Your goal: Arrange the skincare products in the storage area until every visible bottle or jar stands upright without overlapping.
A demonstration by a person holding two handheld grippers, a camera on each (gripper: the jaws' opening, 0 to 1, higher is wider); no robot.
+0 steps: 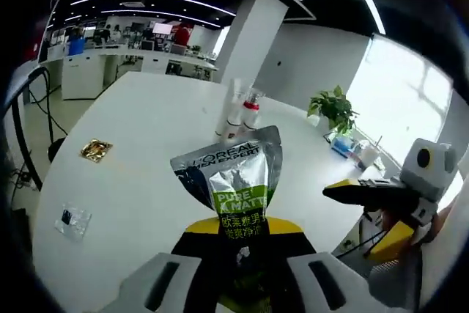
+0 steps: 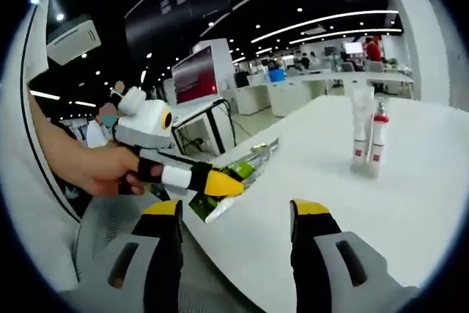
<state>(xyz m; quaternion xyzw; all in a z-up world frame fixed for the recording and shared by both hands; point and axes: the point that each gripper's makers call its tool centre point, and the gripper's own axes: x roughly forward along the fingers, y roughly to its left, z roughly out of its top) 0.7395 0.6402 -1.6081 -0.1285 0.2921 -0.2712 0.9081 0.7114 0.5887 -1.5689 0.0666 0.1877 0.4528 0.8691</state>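
Up front, silver L'Oréal sachet (image 1: 233, 181) clamped by its lower end in left gripper (image 1: 242, 265), raised over white table (image 1: 146, 144). Seen edge-on in right gripper view (image 2: 238, 174), held out past table edge (image 2: 308, 181) by a hand (image 2: 102, 170). Right gripper (image 2: 238, 214) unclenched, jaws apart, grasping nothing. Farther back on the table, two white tubes (image 2: 366, 137) upright, just beside each other. Lying flat near the left: gold packet (image 1: 95, 149), clear packet (image 1: 72, 219).

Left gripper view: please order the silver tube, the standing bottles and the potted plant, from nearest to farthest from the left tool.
1. Silver tube, held in the left tool.
2. Standing bottles, mid-table, straight ahead.
3. Potted plant, far right, by the window.
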